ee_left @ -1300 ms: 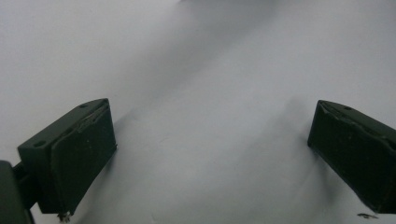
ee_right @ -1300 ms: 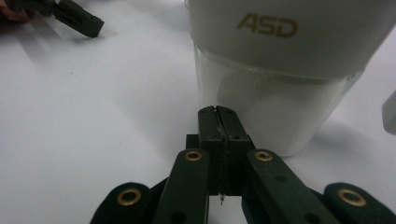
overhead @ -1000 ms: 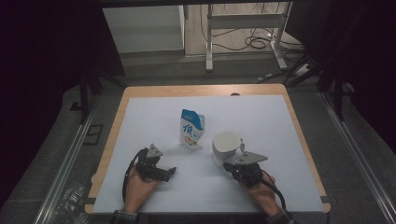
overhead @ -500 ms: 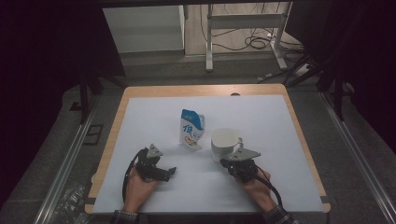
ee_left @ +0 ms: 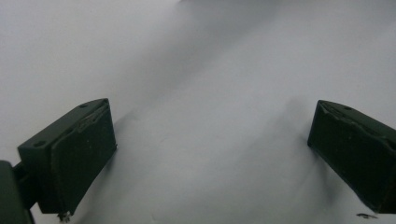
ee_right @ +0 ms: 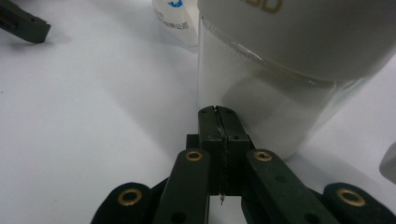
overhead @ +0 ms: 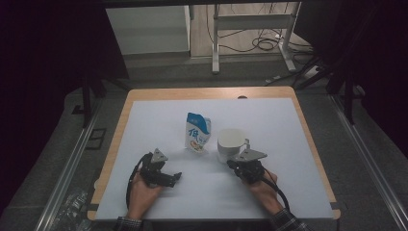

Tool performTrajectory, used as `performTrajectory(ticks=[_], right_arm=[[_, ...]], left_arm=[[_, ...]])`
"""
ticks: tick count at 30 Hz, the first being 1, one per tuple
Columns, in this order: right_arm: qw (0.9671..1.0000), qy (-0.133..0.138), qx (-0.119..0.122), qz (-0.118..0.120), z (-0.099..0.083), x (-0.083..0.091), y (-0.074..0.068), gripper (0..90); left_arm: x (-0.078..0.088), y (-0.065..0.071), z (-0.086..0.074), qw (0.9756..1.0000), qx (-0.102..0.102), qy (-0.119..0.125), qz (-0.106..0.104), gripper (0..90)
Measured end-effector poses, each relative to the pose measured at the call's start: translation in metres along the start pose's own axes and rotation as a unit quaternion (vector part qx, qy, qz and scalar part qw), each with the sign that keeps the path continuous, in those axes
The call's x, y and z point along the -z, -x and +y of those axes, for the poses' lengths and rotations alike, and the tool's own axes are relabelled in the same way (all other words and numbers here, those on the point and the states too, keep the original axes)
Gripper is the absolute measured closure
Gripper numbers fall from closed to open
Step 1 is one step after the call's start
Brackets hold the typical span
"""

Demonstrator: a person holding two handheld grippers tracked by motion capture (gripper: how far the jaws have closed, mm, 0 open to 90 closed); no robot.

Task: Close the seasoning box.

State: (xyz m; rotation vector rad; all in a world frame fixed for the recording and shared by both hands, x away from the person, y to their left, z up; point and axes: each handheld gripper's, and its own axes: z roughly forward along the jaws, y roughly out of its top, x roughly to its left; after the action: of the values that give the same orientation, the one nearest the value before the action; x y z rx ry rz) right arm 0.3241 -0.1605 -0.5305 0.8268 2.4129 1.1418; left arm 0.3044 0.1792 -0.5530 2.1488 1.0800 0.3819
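A blue and white pouch (overhead: 198,132) stands upright mid-table. Just to its right is a white-lidded jar (overhead: 231,143) with a pale translucent body. My right gripper (overhead: 237,161) sits low on the table right in front of the jar. In the right gripper view its jaws are shut with nothing between them, and the right gripper (ee_right: 217,113) has its tips at the jar's (ee_right: 266,107) base. The pouch (ee_right: 180,21) shows behind. My left gripper (overhead: 174,177) rests on the table at the front left, well apart from both; the left gripper (ee_left: 210,140) is open over bare white surface.
A white sheet (overhead: 288,144) covers the wooden table (overhead: 211,93). A small white object (ee_right: 390,164) peeks in at the right edge of the right gripper view. Beyond the table's far edge are a dark floor, metal frame legs (overhead: 216,43) and cables (overhead: 269,45).
My right gripper has moved forward and slightly left, closing up to the jar. The left gripper and the pouch have stayed put.
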Motion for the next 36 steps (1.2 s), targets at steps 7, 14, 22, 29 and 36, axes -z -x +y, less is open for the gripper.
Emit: performTrajectory(ticks=[7, 14, 22, 29, 36], right_arm=[[0.9999, 0.002, -0.011, 0.002, 0.002, -0.003, 0.004, 89.1], [0.9998, 0.001, -0.018, 0.002, 0.004, -0.006, 0.008, 89.1], [0.9996, -0.011, -0.024, -0.002, 0.009, -0.009, 0.011, 89.1], [0.9996, -0.019, -0.018, -0.01, 0.016, -0.015, 0.012, 89.1], [0.9994, -0.022, -0.024, -0.015, 0.019, -0.018, 0.014, 89.1]], left_arm=[[0.0, 0.0, 0.0, 1.0, 0.0, 0.0, 0.0, 1.1], [0.0, 0.0, 0.0, 1.0, 0.0, 0.0, 0.0, 1.1], [0.0, 0.0, 0.0, 1.0, 0.001, 0.0, 0.0, 1.1], [0.0, 0.0, 0.0, 1.0, 0.0, 0.0, 0.0, 1.1], [0.0, 0.0, 0.0, 1.0, 0.0, 0.0, 0.0, 1.1]])
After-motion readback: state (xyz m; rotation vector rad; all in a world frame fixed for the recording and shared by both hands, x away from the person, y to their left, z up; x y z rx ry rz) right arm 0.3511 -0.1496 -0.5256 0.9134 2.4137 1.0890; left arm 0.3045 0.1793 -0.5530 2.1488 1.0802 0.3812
